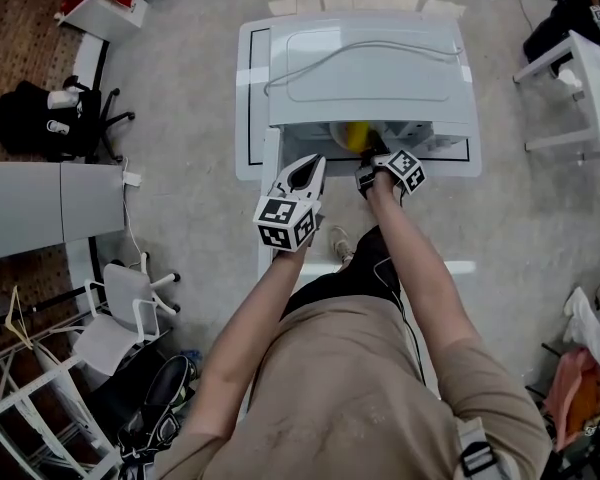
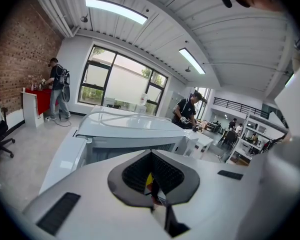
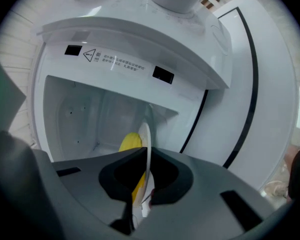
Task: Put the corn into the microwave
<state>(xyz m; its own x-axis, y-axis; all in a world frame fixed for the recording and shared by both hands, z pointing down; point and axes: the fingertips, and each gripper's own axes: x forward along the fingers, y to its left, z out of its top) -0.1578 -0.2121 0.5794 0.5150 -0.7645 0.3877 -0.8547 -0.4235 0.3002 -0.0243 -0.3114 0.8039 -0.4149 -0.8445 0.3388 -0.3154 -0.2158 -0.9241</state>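
The white microwave [image 1: 370, 68] stands on a white table [image 1: 250, 88], its door [image 1: 268, 183] swung open toward me on the left. My right gripper [image 1: 373, 163] is at the mouth of the cavity, shut on the rim of a white plate [image 3: 146, 134]. The yellow corn [image 3: 130, 141] lies on that plate, showing in the head view as a yellow patch [image 1: 355, 135] under the microwave's front edge. The plate's far part is inside the white cavity [image 3: 85, 114]. My left gripper [image 1: 305, 173] hangs beside the door, jaws together and holding nothing, and its own view [image 2: 151, 156] faces the microwave [image 2: 125, 134].
A grey cable [image 1: 360, 58] lies across the microwave's top. A black office chair [image 1: 55, 118] and a white stool [image 1: 120, 308] stand to the left, with white tables at the right [image 1: 580, 78]. Two persons [image 2: 57, 89] [image 2: 187, 109] stand far back in the room.
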